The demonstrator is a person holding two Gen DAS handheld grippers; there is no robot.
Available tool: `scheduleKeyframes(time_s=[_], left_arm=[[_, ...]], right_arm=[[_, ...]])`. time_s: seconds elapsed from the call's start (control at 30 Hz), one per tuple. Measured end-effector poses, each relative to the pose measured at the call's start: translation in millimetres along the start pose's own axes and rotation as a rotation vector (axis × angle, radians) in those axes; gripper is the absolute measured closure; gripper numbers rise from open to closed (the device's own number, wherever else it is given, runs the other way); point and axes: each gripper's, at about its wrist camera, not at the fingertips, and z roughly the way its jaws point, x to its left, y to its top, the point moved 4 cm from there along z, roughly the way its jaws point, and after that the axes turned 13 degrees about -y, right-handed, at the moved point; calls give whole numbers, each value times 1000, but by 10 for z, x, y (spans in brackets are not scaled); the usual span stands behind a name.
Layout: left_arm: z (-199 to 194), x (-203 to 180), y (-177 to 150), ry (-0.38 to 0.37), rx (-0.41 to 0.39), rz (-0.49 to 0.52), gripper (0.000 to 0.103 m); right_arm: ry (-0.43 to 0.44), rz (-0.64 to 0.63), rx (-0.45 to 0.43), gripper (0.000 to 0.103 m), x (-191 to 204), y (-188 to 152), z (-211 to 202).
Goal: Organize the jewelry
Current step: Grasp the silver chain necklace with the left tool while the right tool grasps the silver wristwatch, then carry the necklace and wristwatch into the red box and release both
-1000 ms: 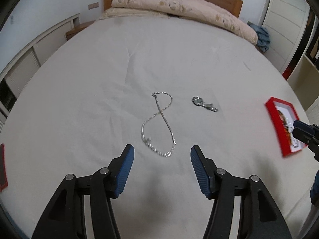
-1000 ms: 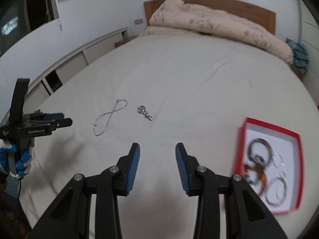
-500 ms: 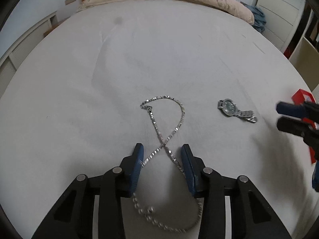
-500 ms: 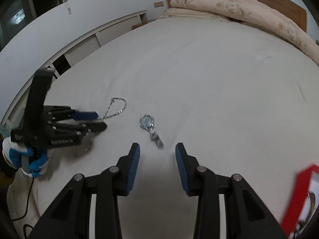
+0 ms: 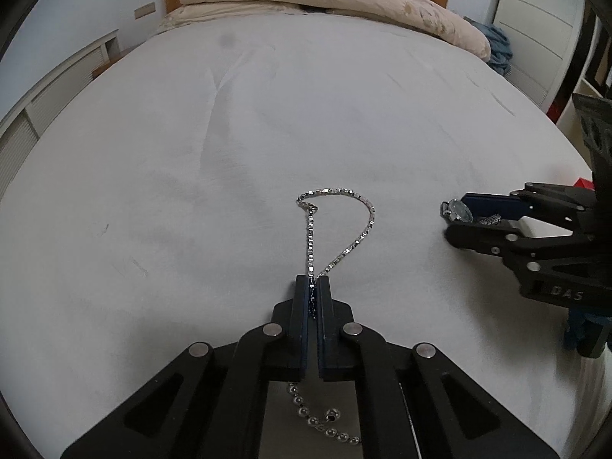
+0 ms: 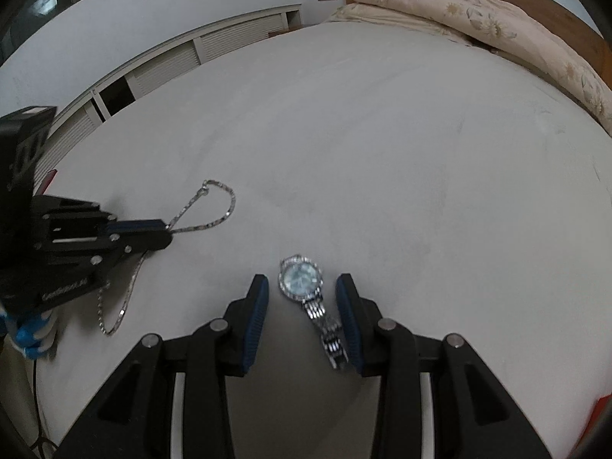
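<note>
Left gripper [image 5: 313,287] clamped on silver necklace [image 5: 336,225] where strands cross, loop lying ahead on white bed sheet [image 5: 267,114], beaded end trailing beneath fingers. Watch [image 6: 302,281] flat on sheet, between spread fingers of right gripper [image 6: 302,306]; pads clear of it, nothing grasped.
</note>
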Motion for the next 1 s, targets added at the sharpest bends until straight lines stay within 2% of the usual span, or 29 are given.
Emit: scheduleKeyframes(time_s=[0.1,0.17,0.4,0.63,0.87,1.0], left_arm=[[-48,18,-37,3,-7,-24,100],[-94,13,-65,3,-8,-36,100],[-250,-107,-106,3,-6,-45,100],[-554,-436,-141,-11,-12,-13,101],[-780,-1204,22,-94,-40,70,101],[-774,-1803,188,-174,-54,128,101]], right_arm=[[-18,1,4,69,22,12,25],[-27,4,5,80,30,12,17],[4,93,-11,81,-45,-128,-302],[5,188,-62,81,-213,-327,-987],[-61,255,-129,81,-585,-597,-1795],[-134,291,-142,81,-992,-803,-2165]])
